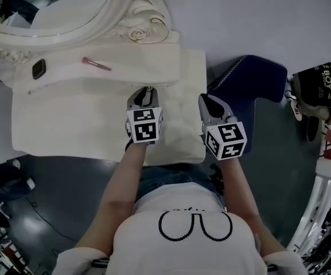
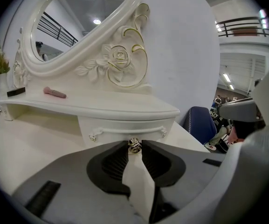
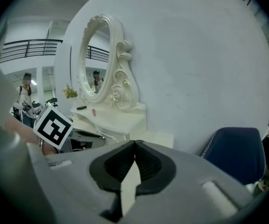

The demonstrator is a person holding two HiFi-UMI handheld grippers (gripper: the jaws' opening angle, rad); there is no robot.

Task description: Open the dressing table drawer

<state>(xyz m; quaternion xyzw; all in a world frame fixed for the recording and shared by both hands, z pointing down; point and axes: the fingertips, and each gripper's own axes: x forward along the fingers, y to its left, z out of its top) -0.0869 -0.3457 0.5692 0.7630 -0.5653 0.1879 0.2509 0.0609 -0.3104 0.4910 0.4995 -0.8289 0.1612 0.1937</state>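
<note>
The white dressing table (image 1: pixel 67 125) stands against the wall under an oval mirror (image 1: pixel 56 10). Its small drawer (image 2: pixel 125 126) sits beneath the raised shelf and has a little metal knob (image 2: pixel 134 145) at the middle of its front. My left gripper (image 2: pixel 134 149) is shut on that knob, with the pads pinching it at their tips; from the head view the same left gripper (image 1: pixel 147 91) reaches the drawer front. To its right my right gripper (image 1: pixel 207 100) hovers over the table's right end, its jaws shut on nothing (image 3: pixel 134 143).
On the shelf lie a pink stick (image 1: pixel 96 64) and a small black object (image 1: pixel 38 69). A blue chair (image 1: pixel 251 82) stands right of the table, beside my right gripper. Shoes and bags (image 1: pixel 317 96) lie on the floor at the far right.
</note>
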